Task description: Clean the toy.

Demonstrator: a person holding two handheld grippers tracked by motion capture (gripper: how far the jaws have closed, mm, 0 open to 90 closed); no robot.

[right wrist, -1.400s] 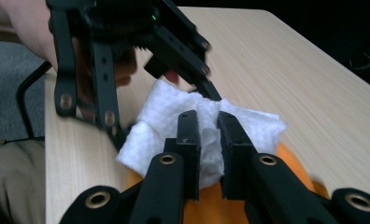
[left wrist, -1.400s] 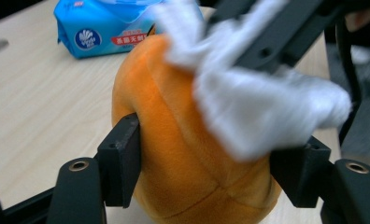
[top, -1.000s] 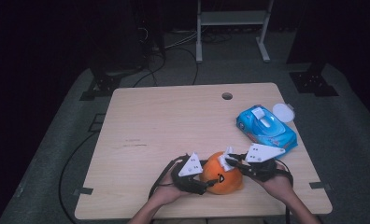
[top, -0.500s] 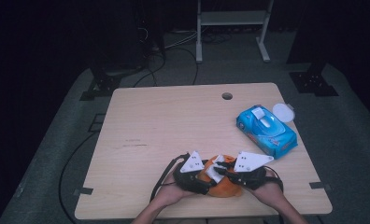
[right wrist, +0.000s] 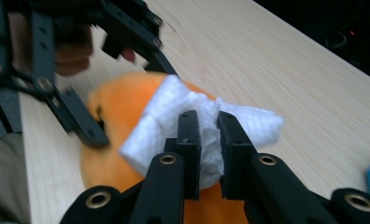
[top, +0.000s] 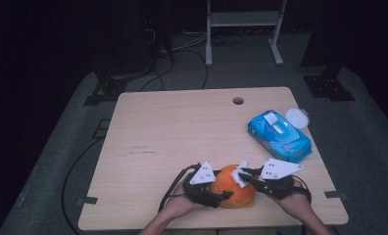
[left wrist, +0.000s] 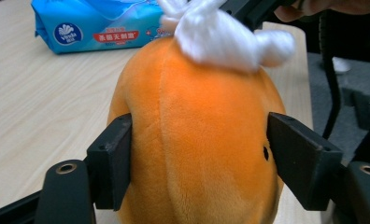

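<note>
An orange plush toy (top: pixel 231 188) lies near the table's front edge. My left gripper (top: pixel 217 192) holds it from the left. In the left gripper view both pads press the plush toy's (left wrist: pixel 197 140) sides, and the jaws have just eased open a little with the toy still between them. My right gripper (top: pixel 244 177) comes in from the right, shut on a crumpled white tissue (top: pixel 239 172). The tissue (right wrist: pixel 164 121) rests on top of the toy (right wrist: pixel 113 112), pinched between the right gripper's (right wrist: pixel 209 135) jaws. From the left gripper view the tissue (left wrist: pixel 220 32) sits on the toy's crown.
A blue pack of wet wipes (top: pixel 279 136) lies at the table's right side, with a round white lid (top: pixel 298 117) behind it. A cable hole (top: pixel 238 101) is near the wooden table's (top: pixel 172 132) far edge. Stands and cables are on the dark floor beyond.
The right gripper with the tissue has shifted slightly over the top of the toy, toward the near edge. The left gripper has stayed on the toy.
</note>
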